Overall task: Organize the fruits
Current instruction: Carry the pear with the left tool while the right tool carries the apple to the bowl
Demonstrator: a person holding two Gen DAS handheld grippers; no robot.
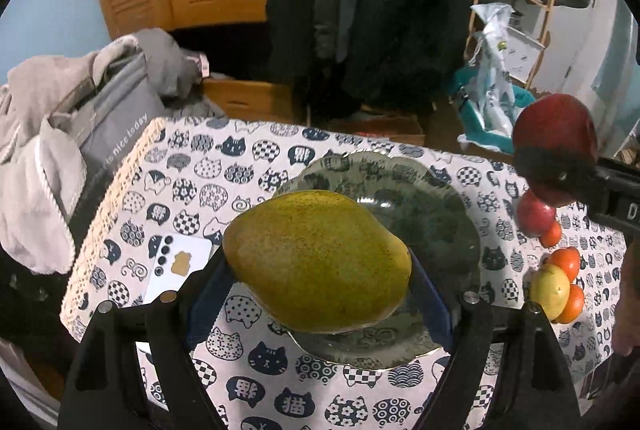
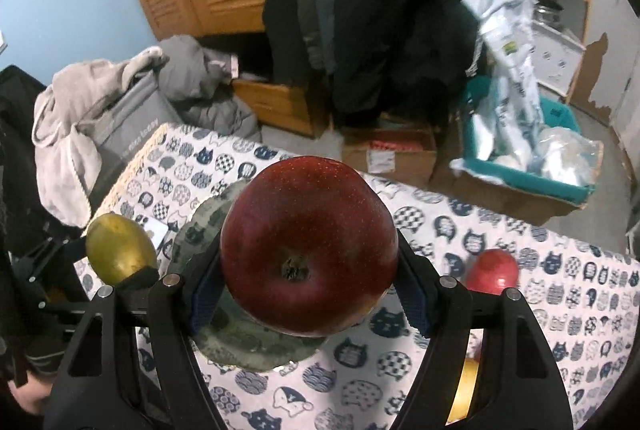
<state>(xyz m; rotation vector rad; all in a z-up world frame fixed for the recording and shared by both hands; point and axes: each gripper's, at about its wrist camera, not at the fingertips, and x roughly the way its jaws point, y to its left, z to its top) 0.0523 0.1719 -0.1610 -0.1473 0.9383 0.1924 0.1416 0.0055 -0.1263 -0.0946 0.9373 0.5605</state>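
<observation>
A: Mango [image 1: 318, 262] sits clamped in the left gripper [image 1: 320, 294], above the glass plate [image 1: 432, 214]; carrying step, I'd judge.

B: And the right gripper [image 2: 308, 294]?

A: Closed on a red apple [image 2: 308, 246], also over the plate; next, lower each gently, then release without them rolling off.

A table [image 1: 256, 166] covered with a white cloth printed with cat faces is seen below both claws. A dark glass plate [image 1: 440, 226] is laid on it, directly under and ahead of the left claw. A white card [image 1: 176, 266] with dark dots is placed left of that claw, beside the plate. To its right, a red apple [image 1: 534, 216], small orange fruits [image 1: 566, 262] and a yellow fruit [image 1: 550, 290] are grouped near the table's edge, some touching.
</observation>
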